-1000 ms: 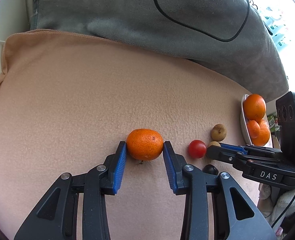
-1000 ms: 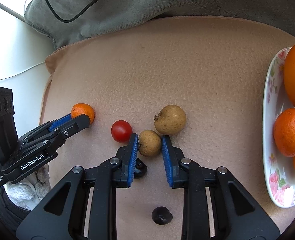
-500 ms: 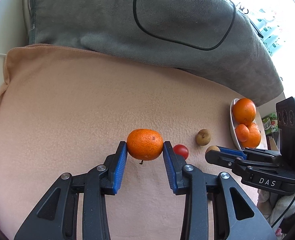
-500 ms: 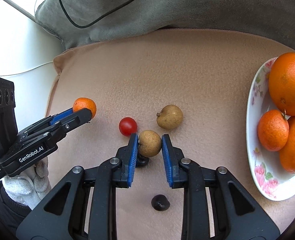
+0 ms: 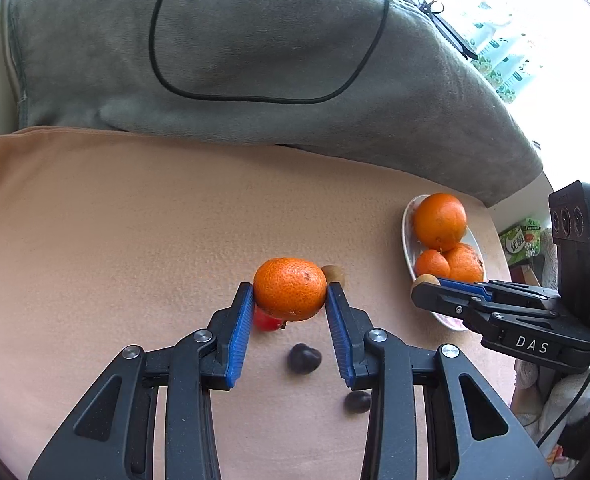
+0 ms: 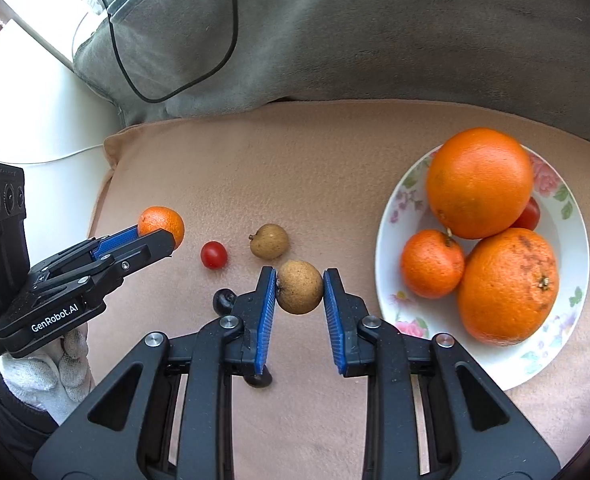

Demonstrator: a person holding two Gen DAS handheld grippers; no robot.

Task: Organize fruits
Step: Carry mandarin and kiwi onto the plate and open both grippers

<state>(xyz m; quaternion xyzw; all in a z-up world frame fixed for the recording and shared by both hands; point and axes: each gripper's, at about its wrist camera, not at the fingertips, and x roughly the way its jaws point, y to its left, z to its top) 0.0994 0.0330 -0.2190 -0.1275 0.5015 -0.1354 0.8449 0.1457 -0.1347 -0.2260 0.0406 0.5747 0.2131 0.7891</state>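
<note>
Your L gripper (image 5: 290, 300) is clamped on a mandarin (image 5: 290, 289), off the beige blanket (image 5: 135, 240); R gripper (image 6: 299, 292) pinches a longan (image 6: 299, 287) near the floral plate (image 6: 399, 316).

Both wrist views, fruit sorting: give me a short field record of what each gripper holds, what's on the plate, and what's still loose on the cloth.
left gripper: shut on mandarin, lifted off the cloth
right gripper: shut on brown fruit
plate: two big oranges, one small mandarin, a red tomato partly hidden behind them
loose on cloth: cherry tomato, second brown fruit, two dark fruits
backdrop: grey blanket with a black cable
</note>
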